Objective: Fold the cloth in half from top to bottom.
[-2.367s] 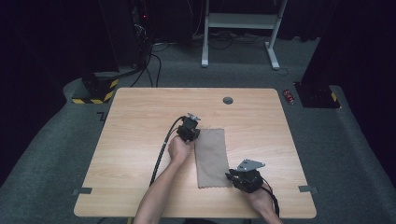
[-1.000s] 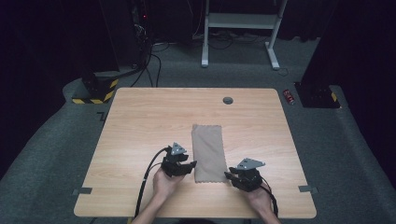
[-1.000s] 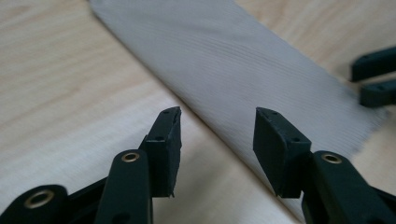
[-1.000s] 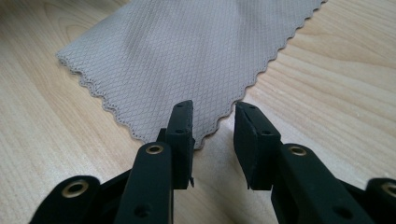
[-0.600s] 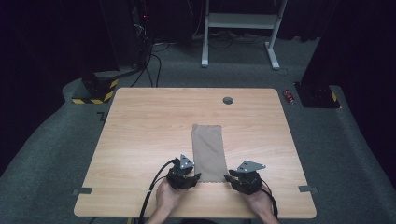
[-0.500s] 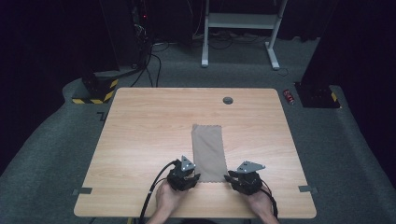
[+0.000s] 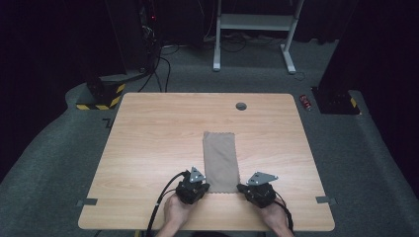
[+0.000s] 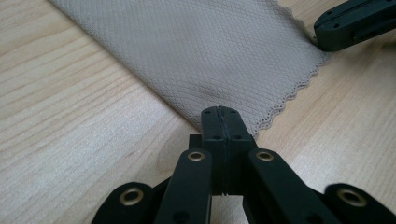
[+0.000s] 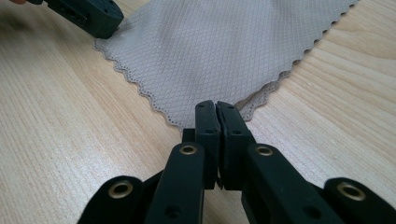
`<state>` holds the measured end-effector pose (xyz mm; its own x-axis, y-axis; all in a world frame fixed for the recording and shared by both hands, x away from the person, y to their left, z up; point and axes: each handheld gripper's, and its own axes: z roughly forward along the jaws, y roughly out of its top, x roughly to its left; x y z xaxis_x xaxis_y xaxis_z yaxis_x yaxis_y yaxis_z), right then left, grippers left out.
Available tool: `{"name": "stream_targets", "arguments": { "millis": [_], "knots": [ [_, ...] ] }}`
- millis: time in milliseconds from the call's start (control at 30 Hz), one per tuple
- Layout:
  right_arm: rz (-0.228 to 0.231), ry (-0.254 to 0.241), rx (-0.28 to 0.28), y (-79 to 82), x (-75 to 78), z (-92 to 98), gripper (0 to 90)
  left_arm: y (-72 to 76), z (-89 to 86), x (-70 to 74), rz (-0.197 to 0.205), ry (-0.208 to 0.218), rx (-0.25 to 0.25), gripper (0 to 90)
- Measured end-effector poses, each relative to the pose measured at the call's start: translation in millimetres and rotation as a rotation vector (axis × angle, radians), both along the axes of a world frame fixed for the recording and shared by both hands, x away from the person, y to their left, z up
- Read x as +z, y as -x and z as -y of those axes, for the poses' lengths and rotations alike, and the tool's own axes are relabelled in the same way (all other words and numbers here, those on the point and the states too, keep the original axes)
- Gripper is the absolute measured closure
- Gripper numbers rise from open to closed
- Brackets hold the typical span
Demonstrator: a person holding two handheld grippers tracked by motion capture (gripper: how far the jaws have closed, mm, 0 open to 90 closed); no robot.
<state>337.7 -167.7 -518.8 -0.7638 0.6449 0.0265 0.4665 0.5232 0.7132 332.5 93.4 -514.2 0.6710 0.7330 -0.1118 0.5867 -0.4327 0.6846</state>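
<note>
A grey mesh cloth (image 7: 221, 158) with scalloped edges lies flat as a long strip on the wooden table (image 7: 148, 128). My left gripper (image 7: 205, 187) sits at its near left corner, my right gripper (image 7: 240, 188) at its near right corner. In the left gripper view the jaws of my left gripper (image 8: 219, 113) have just been closing and now pinch the cloth (image 8: 210, 51) by its corner. In the right gripper view my right gripper (image 9: 215, 107) has likewise just been closing and grips the other corner of the cloth (image 9: 210, 51). Each view shows the other gripper's tip at the opposite corner.
A round cable hole (image 7: 241, 105) sits near the table's far edge. Tape tabs (image 7: 87, 202) mark the near corners. On the floor beyond are a red can (image 7: 306, 101), a white desk frame (image 7: 257, 24) and a yellow-black striped base (image 7: 101, 96).
My left gripper came from the cloth's far end down to its near left corner and slid right onto it. The cloth now lies straight. Both pairs of jaws have closed on the corners.
</note>
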Motion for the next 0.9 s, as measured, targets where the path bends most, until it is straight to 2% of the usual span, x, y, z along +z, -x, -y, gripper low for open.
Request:
{"name": "stream_targets", "arguments": {
  "millis": [267, 400, 633, 700, 767, 900],
  "knots": [
    [-0.004, 0.012, 0.045, 7.3, 1.2, -10.9, 88.8, 5.9, -14.0, 0.9, -0.007, -0.007, 0.004, 90.0],
    [-0.002, 0.014, 0.068, 9.9, 1.3, -17.5, 88.6, 8.9, -19.6, 0.4, -0.013, 0.004, 0.010, 90.0],
    [-0.004, 0.013, 0.065, 11.5, 1.2, -18.5, 85.9, 9.1, -21.3, 0.5, -0.006, 0.000, -0.005, 89.9],
    [-0.010, 0.003, 0.067, 11.3, 1.7, -17.0, 84.3, 8.8, -22.7, 1.6, -0.007, 0.013, -0.007, 89.2],
    [-0.011, -0.013, 0.065, 9.9, 3.2, -14.1, 82.5, 7.4, -24.6, 3.1, -0.010, 0.033, 0.001, 84.2],
    [-0.006, -0.066, 0.031, 1.3, 9.1, -5.9, 77.1, -2.2, -27.5, 5.7, -0.009, 0.033, 0.044, 70.8]
  ]
}}
